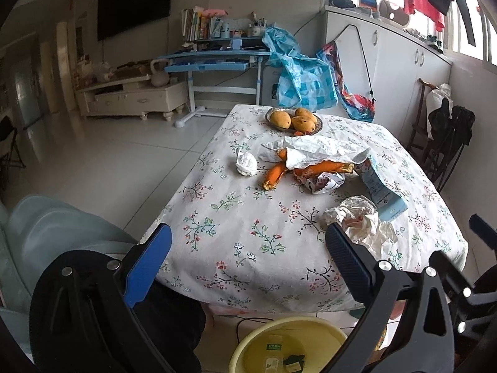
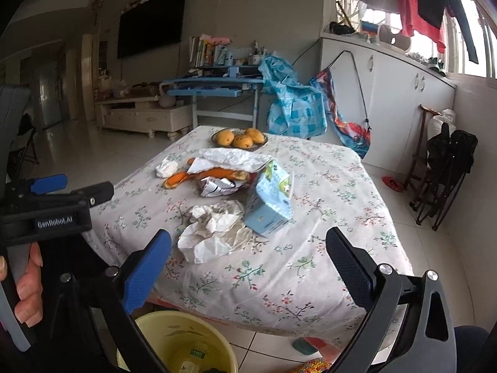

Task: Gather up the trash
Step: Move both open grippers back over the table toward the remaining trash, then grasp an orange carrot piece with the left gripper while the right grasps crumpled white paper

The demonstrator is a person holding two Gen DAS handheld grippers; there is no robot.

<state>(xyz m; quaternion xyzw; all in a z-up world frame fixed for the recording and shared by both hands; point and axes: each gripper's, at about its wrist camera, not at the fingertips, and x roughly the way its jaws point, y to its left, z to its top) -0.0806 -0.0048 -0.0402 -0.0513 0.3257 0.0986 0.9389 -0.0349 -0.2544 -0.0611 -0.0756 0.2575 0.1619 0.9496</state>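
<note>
Lying crumpled white tissue (image 2: 211, 233), torn blue carton (image 2: 271, 200), orange peels (image 1: 275, 172)

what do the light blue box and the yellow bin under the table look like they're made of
Light blue box: printed coated cardboard, probably a drink carton, since its torn-open top holds creases. Pale yellow round bin: smooth moulded plastic, judging by its even, slightly glossy rim.

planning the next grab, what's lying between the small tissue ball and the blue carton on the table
Orange peels, partly under a white paper sheet, plus a crumpled wrapper, lie between the tissue ball and the carton. The left wrist view shows it best.
</note>
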